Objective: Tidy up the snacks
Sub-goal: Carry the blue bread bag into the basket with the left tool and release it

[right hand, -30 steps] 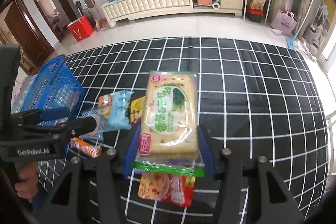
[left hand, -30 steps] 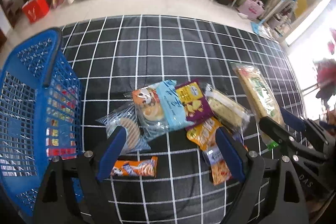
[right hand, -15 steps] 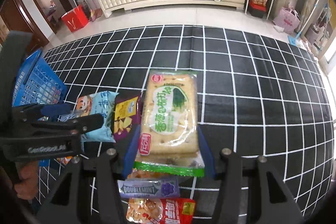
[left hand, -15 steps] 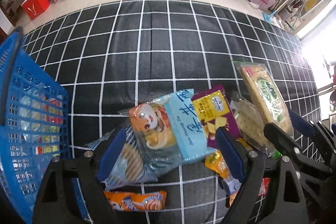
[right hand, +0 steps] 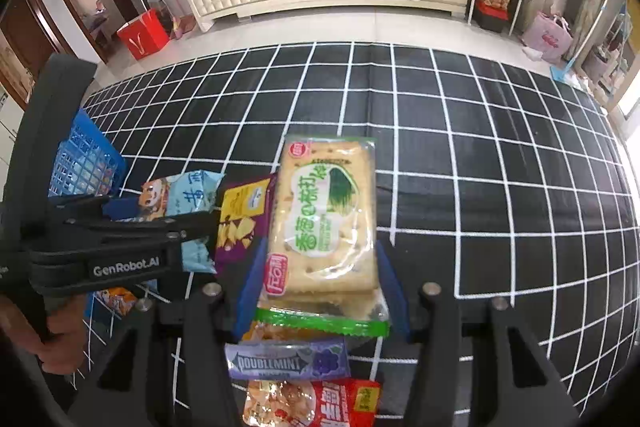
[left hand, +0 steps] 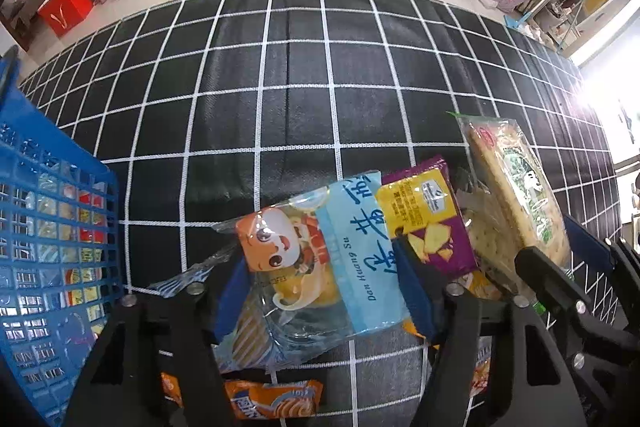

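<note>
Right gripper [right hand: 320,283]: blue fingers clamped on the near end of the cracker pack [right hand: 326,219], which is held lifted above the mat.
Left gripper [left hand: 324,283]: fingers apart, straddling the blue bag [left hand: 320,267]; whether they touch it cannot be told.
Blue bag: cartoon face on its clear front, lying on other snacks on the mat [left hand: 280,87].
Purple pack [left hand: 428,215]: just right of the blue bag, partly under it.
Orange pack [left hand: 272,399]: on the mat, below the left gripper.
Gum [right hand: 288,359] and red pack [right hand: 312,403]: on the mat under the cracker pack.
Basket [left hand: 44,251]: blue, at the left edge of the mat, snacks visible through its mesh.
</note>
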A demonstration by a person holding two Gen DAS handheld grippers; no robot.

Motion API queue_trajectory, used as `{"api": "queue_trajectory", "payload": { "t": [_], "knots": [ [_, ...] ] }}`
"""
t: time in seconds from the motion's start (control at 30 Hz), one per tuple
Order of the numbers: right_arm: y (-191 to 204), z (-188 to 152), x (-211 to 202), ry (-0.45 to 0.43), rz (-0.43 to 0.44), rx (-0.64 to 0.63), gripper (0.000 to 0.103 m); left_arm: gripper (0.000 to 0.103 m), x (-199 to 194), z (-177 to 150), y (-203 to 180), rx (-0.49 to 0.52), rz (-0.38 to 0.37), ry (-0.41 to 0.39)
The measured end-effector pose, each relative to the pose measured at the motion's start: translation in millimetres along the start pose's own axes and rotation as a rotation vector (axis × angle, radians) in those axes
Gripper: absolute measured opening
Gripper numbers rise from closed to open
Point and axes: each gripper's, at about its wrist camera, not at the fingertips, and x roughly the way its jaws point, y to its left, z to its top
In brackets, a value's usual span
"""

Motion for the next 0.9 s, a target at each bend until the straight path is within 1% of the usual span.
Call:
{"api": "queue_trajectory", "payload": {
  "t": [0.13,0.17,0.27,0.4,0.53,0.73,0.9],
  "knots": [
    [3.3,-1.5,-16.5,-0.012,-0.002,0.004,0.058,0.064,-25.3,-14.5,-0.2,0.036,-0.015,-0.045],
    [5.2,-1.9,-21.8,-0.017,-0.004,0.004,0.058,0.064,-29.8,-13.3,-4.3,0.044,-0.019,-0.055],
    [13.8,-2.6,-39.1,-0.031,-0.009,0.002,0.058,0.064,-52.9,-20.4,-1.3,0.060,-0.036,-0.090],
    [30.2,-3.7,-62.8,-0.059,-0.007,-0.008,0.058,0.064,-86.4,-32.9,0.3,0.081,-0.065,-0.131],
    [52.1,-3.9,-88.0,-0.090,-0.009,-0.027,0.058,0.064,-116.8,-42.5,11.8,0.086,-0.081,-0.177],
    [85.2,-3.1,-114.3,-0.128,-0.001,-0.047,0.058,0.064,-164.4,-56.6,43.9,0.088,-0.086,-0.246],
    [123.7,1.9,-123.2,-0.143,0.012,-0.091,0.058,0.064,-188.9,-65.9,81.9,0.055,-0.089,-0.274]
  ]
}}
